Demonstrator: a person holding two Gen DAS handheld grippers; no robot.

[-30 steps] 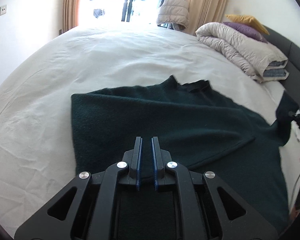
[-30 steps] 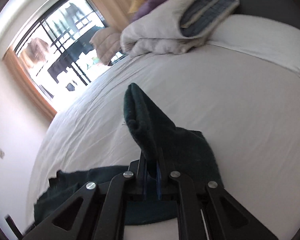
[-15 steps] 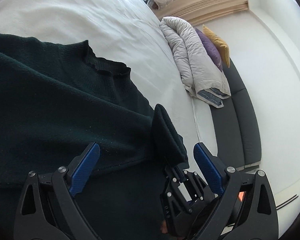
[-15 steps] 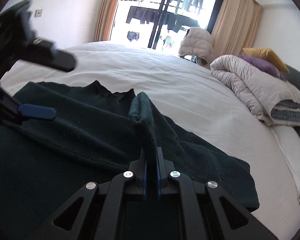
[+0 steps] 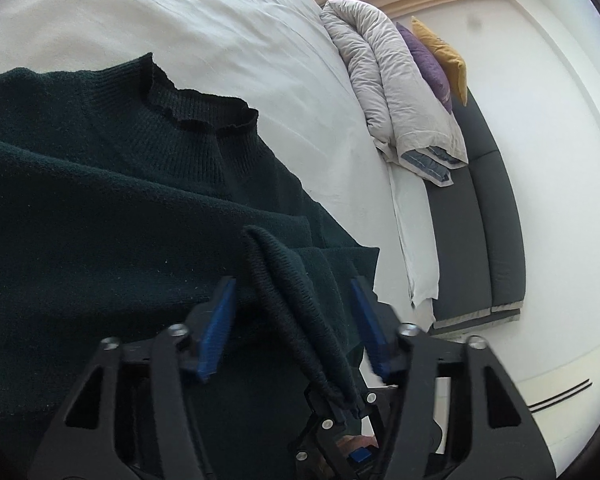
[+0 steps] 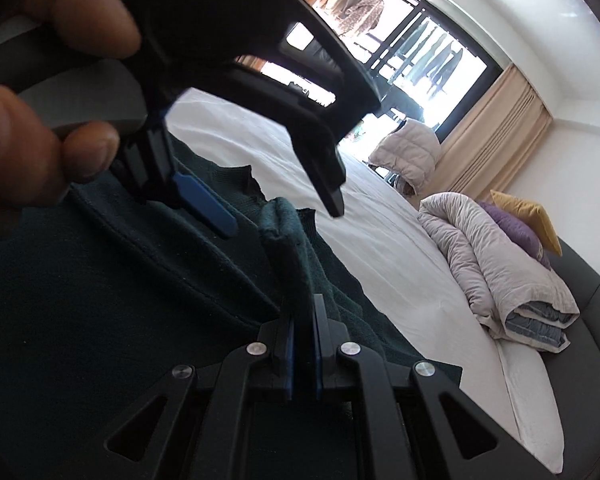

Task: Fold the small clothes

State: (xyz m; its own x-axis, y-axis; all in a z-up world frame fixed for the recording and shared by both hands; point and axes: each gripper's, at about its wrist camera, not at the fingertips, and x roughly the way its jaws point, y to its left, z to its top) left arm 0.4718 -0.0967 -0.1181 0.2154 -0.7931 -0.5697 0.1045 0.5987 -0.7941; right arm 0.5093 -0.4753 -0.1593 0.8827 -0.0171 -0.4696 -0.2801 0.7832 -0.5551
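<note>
Left gripper point(image 5: 292, 320) swung in from sweater body, jaws closing around raised sleeve cuff point(image 5: 284, 280), pads not yet pressing. Right gripper point(image 6: 302, 344) clamped on cuff, presenting it for handover. Dark green sweater point(image 5: 100, 220) spread on bed point(image 5: 220, 20).

The dark green sweater point(image 5: 100, 240) runs off the frame at nine and six o'clock, its hem unseen. A blurred hand point(image 6: 40, 120) and the left gripper point(image 6: 284, 212) block the right wrist view at ten o'clock.
</note>
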